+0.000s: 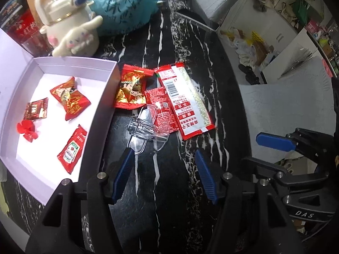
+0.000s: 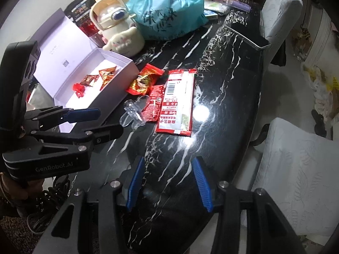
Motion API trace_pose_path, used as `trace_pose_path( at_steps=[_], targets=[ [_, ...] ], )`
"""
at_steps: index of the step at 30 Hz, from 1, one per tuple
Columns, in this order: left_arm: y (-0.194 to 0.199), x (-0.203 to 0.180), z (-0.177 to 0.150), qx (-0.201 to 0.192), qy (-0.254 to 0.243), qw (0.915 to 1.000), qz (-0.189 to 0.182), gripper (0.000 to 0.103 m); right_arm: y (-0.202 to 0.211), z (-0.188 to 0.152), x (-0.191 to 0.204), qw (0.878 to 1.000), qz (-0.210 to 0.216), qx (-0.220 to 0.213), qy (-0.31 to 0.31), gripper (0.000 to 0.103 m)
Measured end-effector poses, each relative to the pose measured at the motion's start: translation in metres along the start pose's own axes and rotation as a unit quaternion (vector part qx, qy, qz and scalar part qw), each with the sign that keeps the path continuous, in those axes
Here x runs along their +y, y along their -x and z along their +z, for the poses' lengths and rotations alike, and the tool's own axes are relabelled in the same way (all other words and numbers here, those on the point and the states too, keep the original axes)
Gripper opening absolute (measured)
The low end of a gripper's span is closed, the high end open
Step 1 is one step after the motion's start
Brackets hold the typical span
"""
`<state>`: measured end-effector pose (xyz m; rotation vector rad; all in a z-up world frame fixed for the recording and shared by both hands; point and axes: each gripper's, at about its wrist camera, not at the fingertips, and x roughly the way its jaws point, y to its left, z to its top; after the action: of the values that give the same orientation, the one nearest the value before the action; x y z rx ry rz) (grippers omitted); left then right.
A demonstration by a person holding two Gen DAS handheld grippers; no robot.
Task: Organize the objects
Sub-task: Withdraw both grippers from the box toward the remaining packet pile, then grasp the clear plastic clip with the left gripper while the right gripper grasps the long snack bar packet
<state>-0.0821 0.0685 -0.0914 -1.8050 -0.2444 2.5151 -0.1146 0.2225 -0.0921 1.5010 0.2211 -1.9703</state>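
Note:
My left gripper [image 1: 164,151] hovers open over the black marble table [image 1: 173,190], just short of a clear plastic clip [image 1: 146,124]. Beyond the clip lie a red-gold candy packet [image 1: 131,91], a small red sachet [image 1: 161,105] and a long red-and-white packet [image 1: 186,99]. To the left, an open white box [image 1: 80,63] holds a candy, a dark red sweet, a red flower-shaped piece and a ketchup sachet [image 1: 73,148]. My right gripper [image 2: 168,158] is open and holds nothing, nearer the table's front than the long packet [image 2: 178,101]. The left gripper [image 2: 111,121] shows beside the box [image 2: 110,89].
A cream kettle with a plush toy [image 1: 70,27] and a teal plastic bag [image 1: 125,6] stand behind the box. Chairs with white covers [image 2: 296,169] sit along the table's right edge. Bare marble [image 2: 222,84] lies right of the packets.

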Motion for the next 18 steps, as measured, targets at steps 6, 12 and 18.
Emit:
trace_pose_path(
  at_steps=[6,12,18],
  targets=[
    [-0.022,0.001,0.011,0.014,-0.006,0.9999,-0.002,0.058,-0.02,0.013,-0.012,1.0,0.003,0.015,-0.007,0.048],
    [-0.041,0.009,0.021,0.019,0.006,0.9998,0.001,0.058,-0.03,0.03,-0.019,1.0,0.013,0.007,-0.009,0.048],
    [-0.054,0.018,0.023,0.034,0.023,0.9992,-0.002,0.058,-0.048,0.045,-0.023,1.0,0.018,0.017,-0.004,0.048]
  ],
)
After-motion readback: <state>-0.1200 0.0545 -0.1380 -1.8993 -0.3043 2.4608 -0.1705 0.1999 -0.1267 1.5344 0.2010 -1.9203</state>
